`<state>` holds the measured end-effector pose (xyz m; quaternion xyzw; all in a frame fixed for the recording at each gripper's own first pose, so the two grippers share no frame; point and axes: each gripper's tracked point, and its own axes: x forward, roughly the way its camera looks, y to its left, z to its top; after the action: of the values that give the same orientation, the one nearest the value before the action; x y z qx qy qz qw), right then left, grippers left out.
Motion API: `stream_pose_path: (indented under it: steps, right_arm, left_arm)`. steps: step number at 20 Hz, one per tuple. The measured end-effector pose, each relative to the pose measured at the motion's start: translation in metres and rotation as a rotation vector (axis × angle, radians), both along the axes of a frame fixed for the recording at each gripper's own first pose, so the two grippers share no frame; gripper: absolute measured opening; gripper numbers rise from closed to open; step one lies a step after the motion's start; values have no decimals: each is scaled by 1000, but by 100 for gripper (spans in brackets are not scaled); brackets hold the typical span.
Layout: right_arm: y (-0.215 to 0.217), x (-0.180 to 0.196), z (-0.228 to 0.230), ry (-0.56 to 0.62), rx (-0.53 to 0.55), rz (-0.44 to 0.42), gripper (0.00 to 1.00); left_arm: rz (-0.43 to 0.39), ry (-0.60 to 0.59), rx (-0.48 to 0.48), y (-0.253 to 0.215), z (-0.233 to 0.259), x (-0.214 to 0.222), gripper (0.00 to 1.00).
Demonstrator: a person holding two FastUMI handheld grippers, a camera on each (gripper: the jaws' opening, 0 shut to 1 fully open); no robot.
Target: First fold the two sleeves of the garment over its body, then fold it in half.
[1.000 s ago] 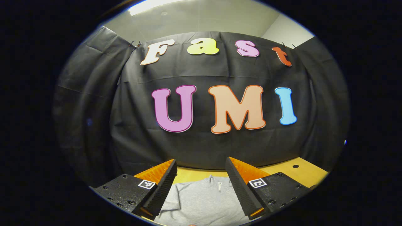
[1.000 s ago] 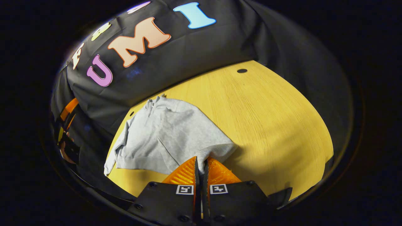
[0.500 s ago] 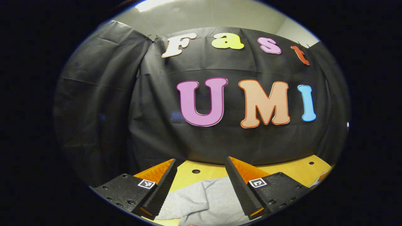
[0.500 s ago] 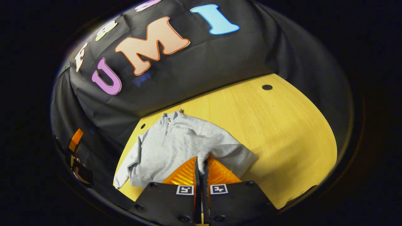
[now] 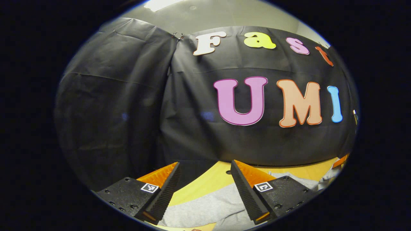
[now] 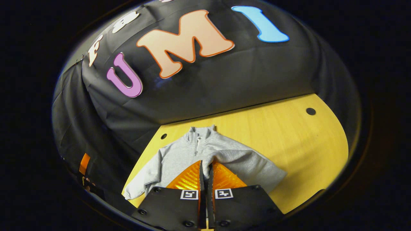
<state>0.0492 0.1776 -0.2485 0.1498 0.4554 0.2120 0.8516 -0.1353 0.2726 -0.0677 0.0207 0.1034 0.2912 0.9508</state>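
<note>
While your right gripper (image 6: 205, 166) has its fingers pinched together on the cuff of one sleeve (image 6: 224, 158), that thin bite is your main risk: cloth could slip out if you drag faster than the sleeve can follow, and a tug sideways could skew the whole garment (image 6: 196, 154) on the table (image 6: 282, 134). The grey zip-neck top lies flat with its collar toward the booth wall, and the held sleeve is already drawn across the body. The other sleeve (image 6: 141, 183) still trails off the garment's far side toward the table's edge, where it could slide over and pull the body crooked.

Your left gripper (image 5: 205, 179) hovers with fingers well apart and nothing between them, above that side of the garment (image 5: 205, 205); bring it down carelessly and you may bunch the cloth.

Beyond the garment on the right gripper's side, bare wood gives you plenty of room. Behind the collar, the wall stands near, so keep lifts low and short.
</note>
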Motion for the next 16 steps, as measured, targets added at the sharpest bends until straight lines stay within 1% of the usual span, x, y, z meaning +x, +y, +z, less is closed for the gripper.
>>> stream_pose_path:
  steps: [5,8,11,12,13,14,15,16]
  right_arm:
    - [80,22,5,-38,15,99,4]
    - [127,25,5,-60,23,159,5]
    - [171,17,-5,-49,30,223,4]
    - [184,12,-10,-42,31,245,5]
    - [198,7,-16,-32,31,268,4]
    - [211,0,-23,-19,31,292,5]
    - [224,-6,-30,-5,29,319,5]
    - [234,-13,-40,10,22,348,5]
  left_arm:
    - [66,-8,23,40,1,-37,92]
    - [104,-2,39,63,1,-54,92]
    - [143,6,44,79,0,-71,92]
    - [155,12,45,85,-2,-79,94]
    - [166,22,47,90,-3,-86,92]
    - [177,30,51,95,-5,-93,92]
    - [189,37,58,100,-5,-99,94]
    - [200,45,62,104,-6,-106,92]
